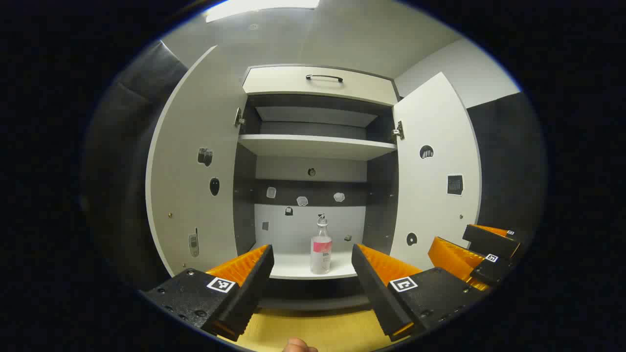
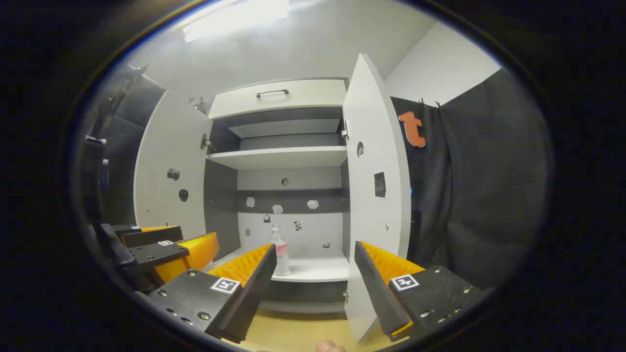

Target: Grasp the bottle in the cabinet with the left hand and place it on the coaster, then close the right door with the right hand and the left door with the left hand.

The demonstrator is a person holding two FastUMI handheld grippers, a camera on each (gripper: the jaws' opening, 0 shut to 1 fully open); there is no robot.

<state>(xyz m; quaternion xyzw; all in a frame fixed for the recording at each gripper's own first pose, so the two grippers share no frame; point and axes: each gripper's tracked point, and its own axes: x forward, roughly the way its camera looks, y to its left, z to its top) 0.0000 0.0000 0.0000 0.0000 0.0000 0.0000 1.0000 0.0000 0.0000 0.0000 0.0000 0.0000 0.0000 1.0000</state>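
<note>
left gripper [image 1: 313,266] jaws wide apart, empty | spray bottle [image 1: 321,248] upright on lower cabinet shelf [image 1: 293,266], dead ahead at 12 o'clock between fingers, well apart | right gripper [image 2: 313,266] spread, empty, bottle at 11 o'clock

Sitting in a booth: white ceiling [image 1: 342,34] with a glowing light panel [image 1: 259,7], white wall [image 2: 440,68] up right, black cloth [image 2: 489,195] hanging below it, yellowish wood tabletop [image 1: 318,330] running along bottom.
</note>
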